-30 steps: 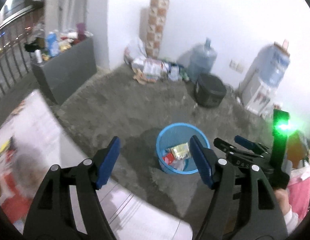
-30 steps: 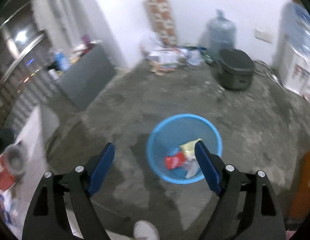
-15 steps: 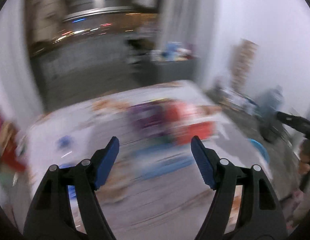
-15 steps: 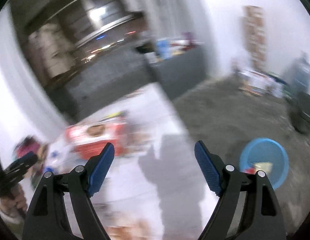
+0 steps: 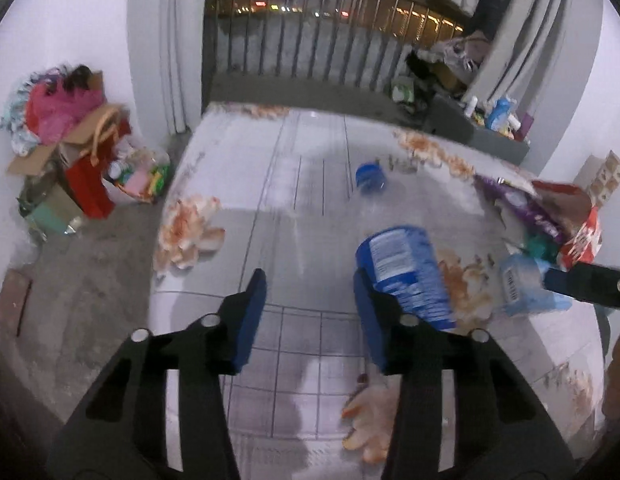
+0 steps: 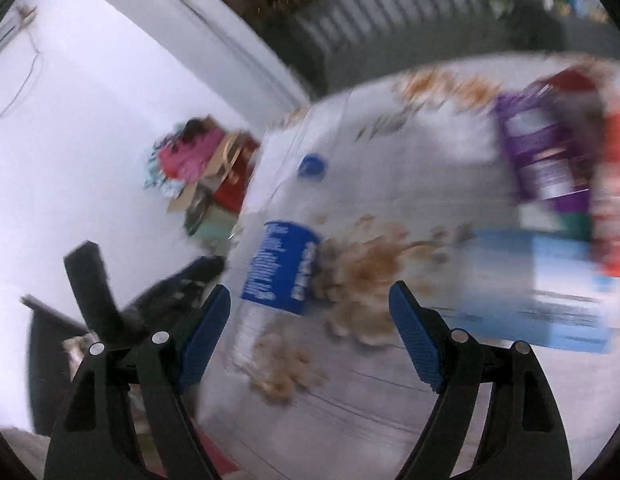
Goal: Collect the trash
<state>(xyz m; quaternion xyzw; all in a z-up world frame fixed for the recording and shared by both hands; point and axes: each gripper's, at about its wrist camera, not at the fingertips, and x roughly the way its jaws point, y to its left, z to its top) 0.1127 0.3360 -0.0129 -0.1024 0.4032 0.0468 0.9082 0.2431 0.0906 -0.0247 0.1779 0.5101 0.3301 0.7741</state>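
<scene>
A clear plastic bottle with a blue label (image 5: 402, 268) and blue cap (image 5: 370, 177) lies on the white flowered tablecloth (image 5: 293, 208). My left gripper (image 5: 310, 312) is open and empty, its right finger just beside the bottle's label. In the right wrist view, blurred, the same bottle (image 6: 279, 266) lies ahead of my open, empty right gripper (image 6: 310, 320). A light blue wrapper (image 5: 522, 284) and purple and red snack bags (image 5: 550, 216) lie at the table's right side; they also show in the right wrist view (image 6: 546, 160).
A pile of boxes, a red bag and clothes (image 5: 65, 148) stands on the floor left of the table. A balcony railing (image 5: 310, 52) runs behind it. A dark low cabinet with bottles (image 5: 482, 128) stands at the back right. The right gripper's body (image 5: 590, 284) reaches in from the right.
Both grippers have swung away from the blue bin on the floor to the table. The bottle and wrappers now lie right in front of them.
</scene>
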